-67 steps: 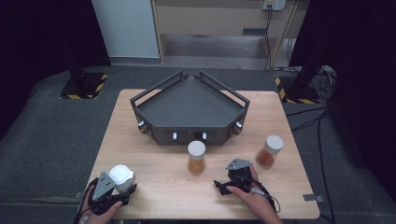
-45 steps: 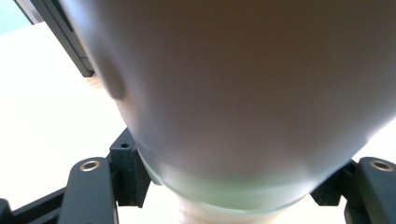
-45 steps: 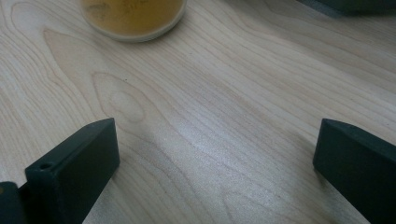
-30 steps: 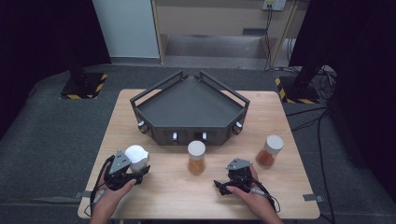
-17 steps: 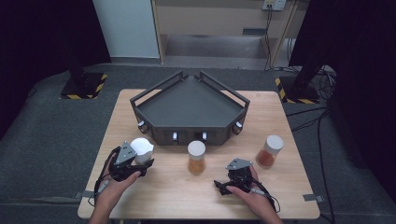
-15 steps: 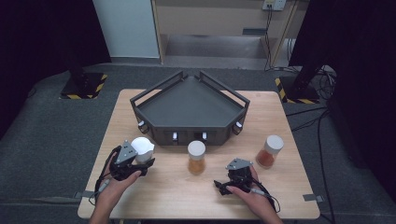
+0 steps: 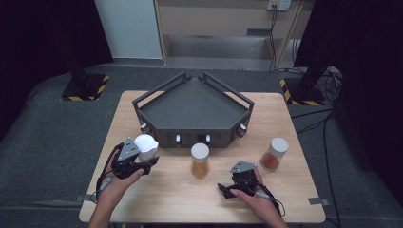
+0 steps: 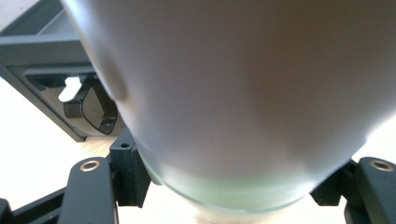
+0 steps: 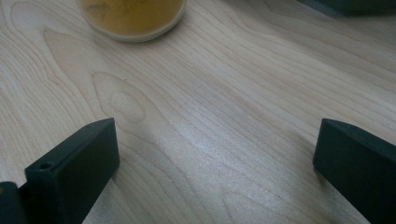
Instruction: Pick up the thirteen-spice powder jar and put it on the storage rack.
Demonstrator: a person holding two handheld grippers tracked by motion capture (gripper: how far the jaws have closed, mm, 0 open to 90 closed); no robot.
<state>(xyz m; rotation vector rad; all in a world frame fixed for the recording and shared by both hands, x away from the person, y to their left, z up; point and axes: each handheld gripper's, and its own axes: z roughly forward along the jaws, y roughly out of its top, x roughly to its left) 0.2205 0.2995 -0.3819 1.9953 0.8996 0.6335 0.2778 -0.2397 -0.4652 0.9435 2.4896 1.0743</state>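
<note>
Pale wood-grain table (image 9: 224, 121), matt; jar lid (image 8: 243, 84) smooth.

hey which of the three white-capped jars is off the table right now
The white-capped jar clamped in the left tool, beside the grey tray. The orange-filled jar and the reddish-filled jar both stand on the table.
</note>
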